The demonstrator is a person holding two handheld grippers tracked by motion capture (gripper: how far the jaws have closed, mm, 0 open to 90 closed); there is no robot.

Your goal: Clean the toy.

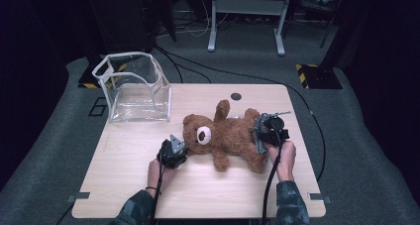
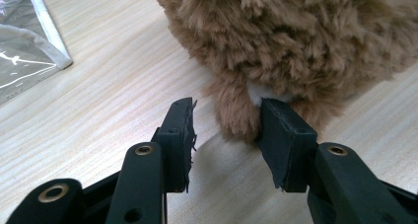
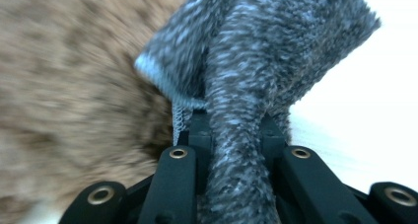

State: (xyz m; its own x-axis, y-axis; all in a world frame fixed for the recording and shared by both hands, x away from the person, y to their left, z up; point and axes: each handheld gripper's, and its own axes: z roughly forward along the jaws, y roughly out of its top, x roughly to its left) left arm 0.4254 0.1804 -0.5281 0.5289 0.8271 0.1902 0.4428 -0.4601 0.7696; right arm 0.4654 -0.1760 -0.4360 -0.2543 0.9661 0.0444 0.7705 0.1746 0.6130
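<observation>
A shaggy brown teddy bear (image 1: pixel 225 136) lies on its back on the pale wooden table (image 1: pixel 124 185), between the two grippers. The left gripper (image 2: pixel 224 123) stands part open, one pad touching a tuft of fur by a white patch, not clamped. The right gripper (image 3: pixel 231 135) is pinched tight on a fuzzy grey knitted cloth (image 3: pixel 256 51) at the bear's legs. Beyond the left fingers stands an empty, clear soft-plastic bag (image 1: pixel 132 88) with white trim.
</observation>
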